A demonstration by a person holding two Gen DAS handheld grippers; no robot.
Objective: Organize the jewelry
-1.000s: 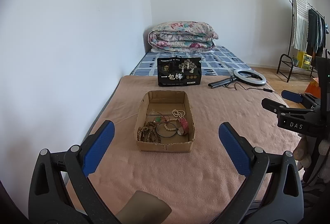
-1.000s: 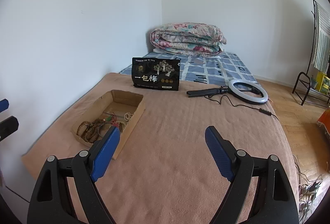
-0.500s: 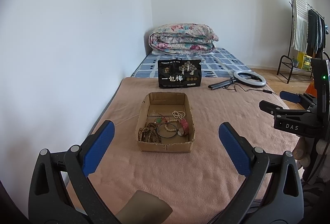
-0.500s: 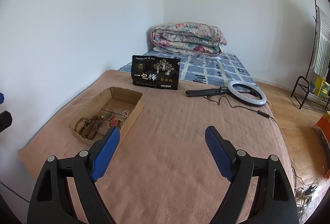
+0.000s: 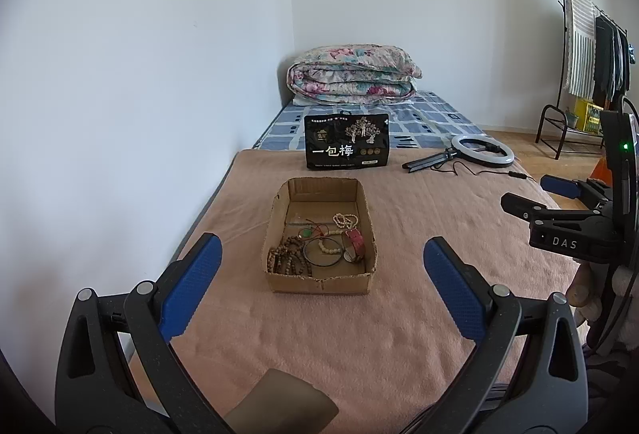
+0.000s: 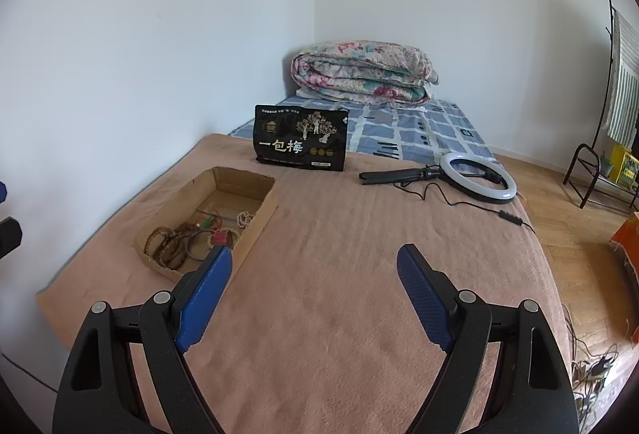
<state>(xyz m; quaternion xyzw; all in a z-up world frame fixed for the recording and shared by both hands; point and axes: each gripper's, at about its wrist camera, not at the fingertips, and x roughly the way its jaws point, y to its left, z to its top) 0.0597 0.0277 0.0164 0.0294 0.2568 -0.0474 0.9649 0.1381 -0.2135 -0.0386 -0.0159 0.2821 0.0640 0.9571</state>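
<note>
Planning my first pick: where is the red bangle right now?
Left wrist view: the red bangle sits inside the cardboard box, near its right wall, beside the dark thin ring.

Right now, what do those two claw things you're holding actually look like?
Both look alike. The left gripper and the right gripper are matte black plastic frames with triangular cut-outs and round silver pivot screws. Each carries two long blue pads with a fine dotted texture on its jaws. Seen from the left camera, the right one's body bears white letters "DAS" and a small green light.
</note>
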